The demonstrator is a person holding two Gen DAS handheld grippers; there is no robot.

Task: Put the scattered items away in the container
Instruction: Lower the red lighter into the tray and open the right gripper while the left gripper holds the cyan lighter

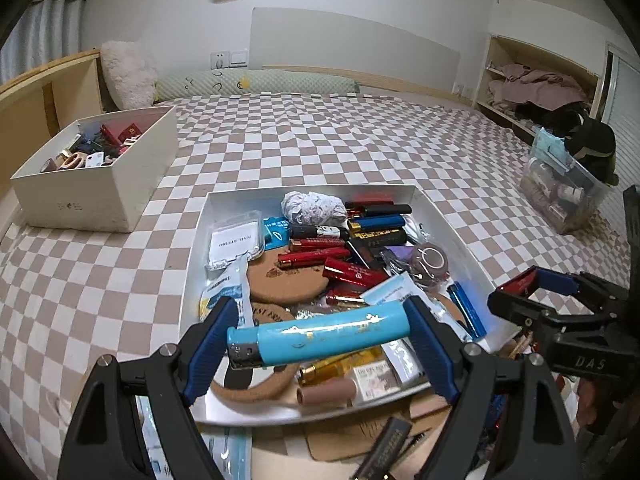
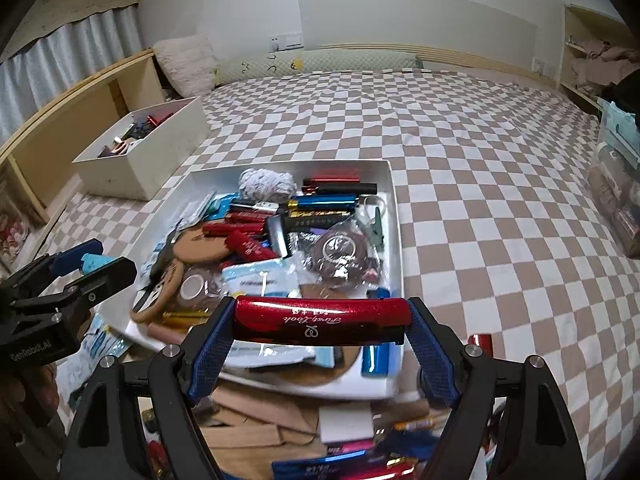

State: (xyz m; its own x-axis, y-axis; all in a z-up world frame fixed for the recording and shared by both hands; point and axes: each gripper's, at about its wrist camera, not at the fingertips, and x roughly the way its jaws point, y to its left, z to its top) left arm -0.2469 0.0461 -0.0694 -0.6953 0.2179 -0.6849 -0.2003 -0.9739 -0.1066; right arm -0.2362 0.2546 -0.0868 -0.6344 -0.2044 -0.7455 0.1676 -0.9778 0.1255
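My left gripper [image 1: 318, 340] is shut on a light blue lighter [image 1: 316, 336], held crosswise end to end between the blue pads above the near part of the white tray [image 1: 312, 194]. My right gripper [image 2: 320, 322] is shut on a glossy red lighter [image 2: 320, 318], also crosswise, over the tray's [image 2: 394, 216] near edge. The tray holds several lighters, cork coasters, tape rolls and packets. In the left wrist view the right gripper [image 1: 532, 292] shows at the right with the red lighter [image 1: 522, 280]. The left gripper [image 2: 86, 260] shows at the left of the right wrist view.
A white box [image 1: 120, 196] of small items sits far left on the checkered bed [image 1: 360, 144]. A clear plastic bin [image 1: 568, 196] stands at the right. Loose packets, wooden pieces and lighters [image 2: 352, 464] lie in front of the tray. Wooden shelves [image 2: 80, 108] line the left side.
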